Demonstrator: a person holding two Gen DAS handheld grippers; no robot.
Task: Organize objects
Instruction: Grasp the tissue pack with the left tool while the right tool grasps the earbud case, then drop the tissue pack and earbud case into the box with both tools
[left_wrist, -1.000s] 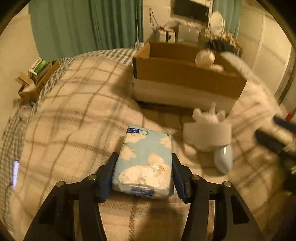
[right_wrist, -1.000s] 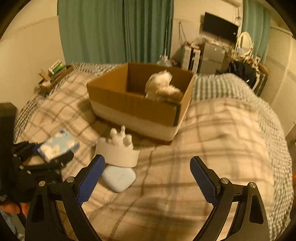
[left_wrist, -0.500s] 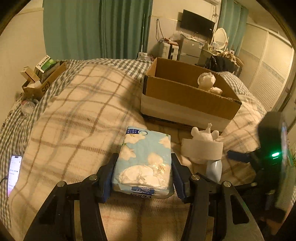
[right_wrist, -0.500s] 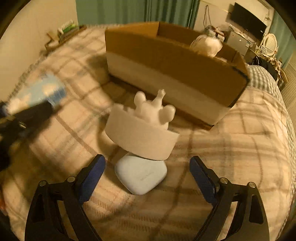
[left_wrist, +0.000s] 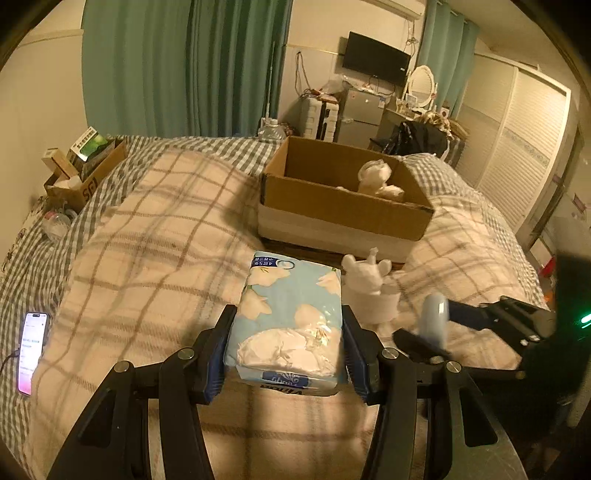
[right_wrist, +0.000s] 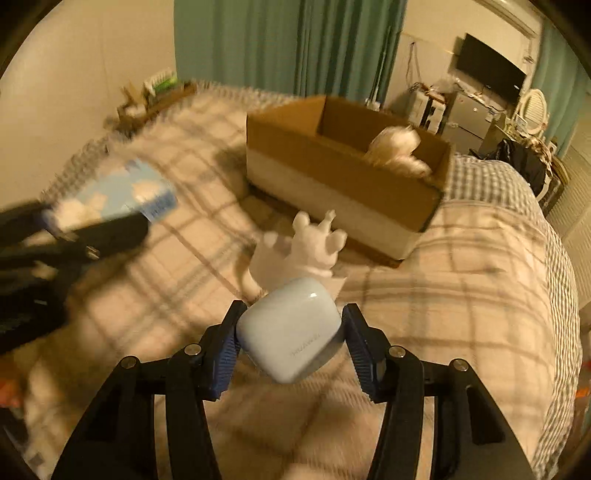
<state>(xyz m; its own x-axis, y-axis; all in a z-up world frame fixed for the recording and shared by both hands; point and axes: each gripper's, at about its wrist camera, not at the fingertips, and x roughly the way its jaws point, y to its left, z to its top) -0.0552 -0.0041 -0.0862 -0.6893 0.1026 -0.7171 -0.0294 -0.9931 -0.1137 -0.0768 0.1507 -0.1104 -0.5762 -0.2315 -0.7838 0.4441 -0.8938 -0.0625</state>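
On the plaid bed (left_wrist: 155, 236) you had two grippers going, one item in each. Your left gripper (left_wrist: 286, 345) was pinching the tissue pack (left_wrist: 290, 317) by its long sides: one soft pack, light blue with pale flower shapes, a dark blue label at each end, plastic crinkled near you. It sat level, with the bed behind it. Your right gripper (right_wrist: 290, 332) was clamped on one earbud case (right_wrist: 290, 334), pale blue, glossy, rounded corners, faint lettering on the face, tilted a bit and held above the bed. One white toy (right_wrist: 303, 249) stood just past the case, some kind of band around its base. One open cardboard box (left_wrist: 343, 210) sat farther back with one white plush (left_wrist: 376, 179) inside. One lit phone (left_wrist: 33, 352) lay at the left edge of the bed.
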